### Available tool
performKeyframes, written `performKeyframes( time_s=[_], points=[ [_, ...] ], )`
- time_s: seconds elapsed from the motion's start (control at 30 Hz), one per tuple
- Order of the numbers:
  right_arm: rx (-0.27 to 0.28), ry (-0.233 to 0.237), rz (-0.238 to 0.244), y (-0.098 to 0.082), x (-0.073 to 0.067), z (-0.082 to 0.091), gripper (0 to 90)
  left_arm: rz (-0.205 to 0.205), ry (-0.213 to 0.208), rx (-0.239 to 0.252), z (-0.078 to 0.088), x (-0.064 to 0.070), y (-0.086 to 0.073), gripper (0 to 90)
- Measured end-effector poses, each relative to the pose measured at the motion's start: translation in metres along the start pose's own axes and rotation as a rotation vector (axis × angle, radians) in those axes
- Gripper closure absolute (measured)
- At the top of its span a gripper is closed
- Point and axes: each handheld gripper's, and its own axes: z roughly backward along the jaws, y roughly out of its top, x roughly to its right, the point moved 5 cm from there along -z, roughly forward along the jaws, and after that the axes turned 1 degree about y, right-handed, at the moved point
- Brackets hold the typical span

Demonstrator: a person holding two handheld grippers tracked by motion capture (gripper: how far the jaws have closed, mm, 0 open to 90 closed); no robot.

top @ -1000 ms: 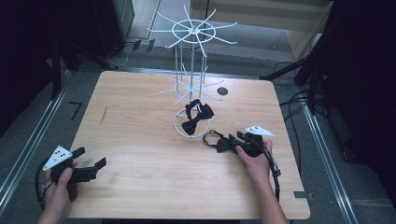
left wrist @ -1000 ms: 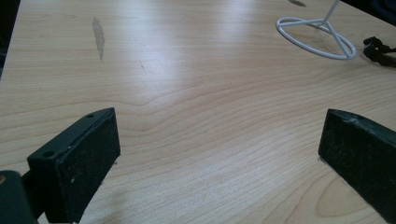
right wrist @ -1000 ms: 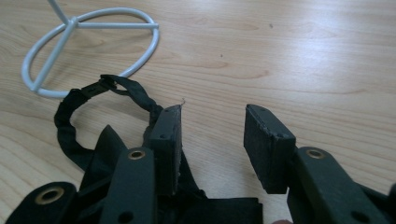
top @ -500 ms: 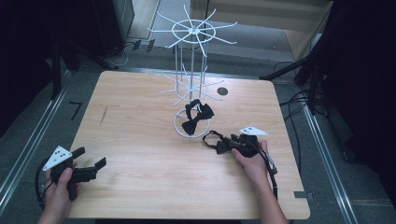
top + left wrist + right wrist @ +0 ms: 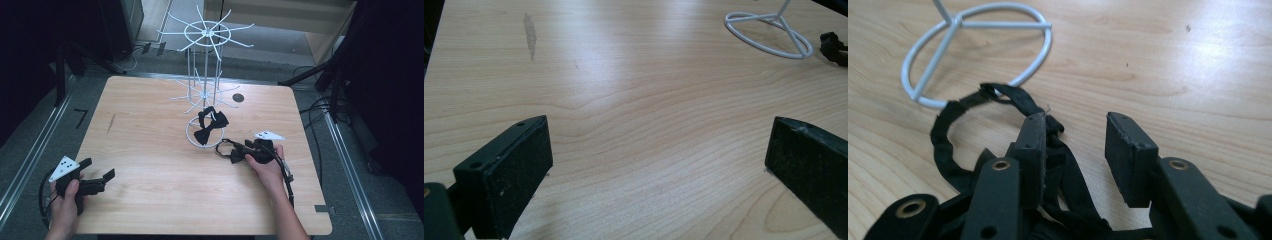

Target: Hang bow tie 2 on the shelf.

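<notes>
A white wire rack (image 5: 206, 75) stands at the table's middle on a ring base (image 5: 190, 136) (image 5: 973, 45) (image 5: 769, 32). One black bow tie (image 5: 210, 122) hangs low on it. A second black bow tie (image 5: 226, 148) (image 5: 943, 130) lies on the wood just right of the ring. My right gripper (image 5: 241, 151) (image 5: 1078, 122) rests over it, open. Its jaws have just been opening, with the tie's strap lying between them against the left jaw. My left gripper (image 5: 99, 168) (image 5: 659, 145) sits near the front left corner, open wide over bare wood.
A round dark hole (image 5: 238, 98) sits in the table behind the rack. A faint streak (image 5: 110, 122) (image 5: 529, 30) marks the wood at left. Cables and dark stands (image 5: 320, 80) surround the table's right side, and metal rails run along the floor.
The right hand has edged slightly left over the lying bow tie. The left hand and the rack have stayed put.
</notes>
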Motion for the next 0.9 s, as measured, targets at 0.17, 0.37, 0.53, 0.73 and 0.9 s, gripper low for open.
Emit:
performKeyframes(
  time_s=[0.17, 0.37, 0.53, 0.73, 0.9],
  points=[
    [-0.018, -0.026, 0.016, -0.001, 0.001, -0.003, 70.0, 0.014, 0.008, -0.021, -0.005, 0.000, 0.001, 0.0],
    [-0.024, -0.041, 0.036, -0.002, -0.001, -0.008, 80.7, 0.056, 0.045, -0.010, -0.008, -0.004, 0.004, 0.0],
    [0.012, -0.091, 0.049, 0.003, 0.001, -0.006, 90.0, 0.035, 0.035, 0.024, -0.004, -0.001, 0.003, 0.0],
    [0.087, -0.095, 0.024, 0.012, 0.005, 0.004, 90.0, 0.015, 0.021, 0.033, -0.001, 0.001, 0.002, 0.0],
    [0.172, -0.083, 0.009, 0.024, 0.001, 0.020, 90.0, 0.029, 0.014, 0.043, 0.000, 0.001, 0.002, 0.0]
  ],
)
